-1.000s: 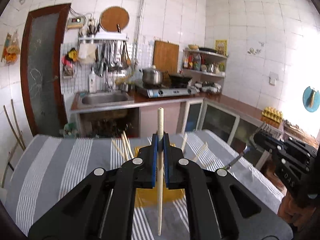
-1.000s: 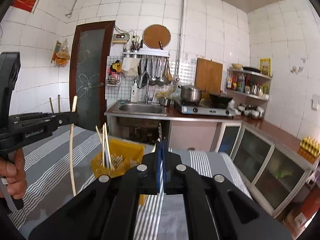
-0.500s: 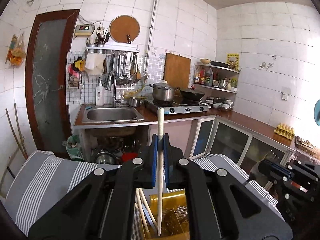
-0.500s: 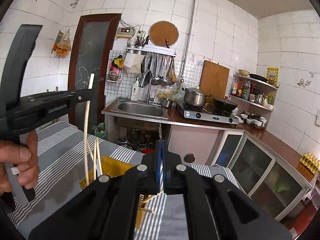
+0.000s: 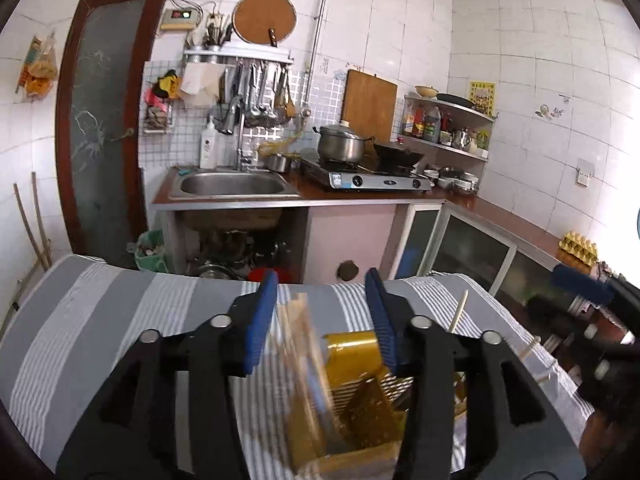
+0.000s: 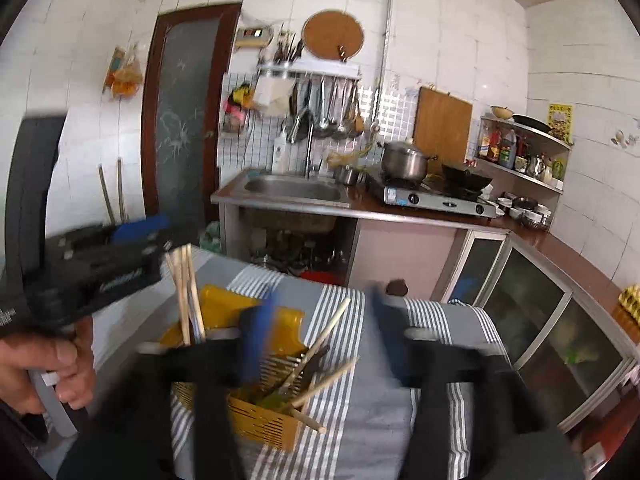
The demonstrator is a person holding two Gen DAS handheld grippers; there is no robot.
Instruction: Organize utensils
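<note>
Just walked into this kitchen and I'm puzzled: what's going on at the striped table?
A person is sorting chopsticks into a yellow basket on the striped table, using a hand-held gripper in each hand. The left gripper is above the basket, jaws opening, with blurred chopsticks between them. The right gripper is also opening, with nothing gripped.

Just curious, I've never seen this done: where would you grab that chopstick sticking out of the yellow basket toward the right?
Grip the chopstick on its bare upper end, coming from above the basket. It leans up and rightward clear of the rim, so that end is probably the easiest to reach.
</note>
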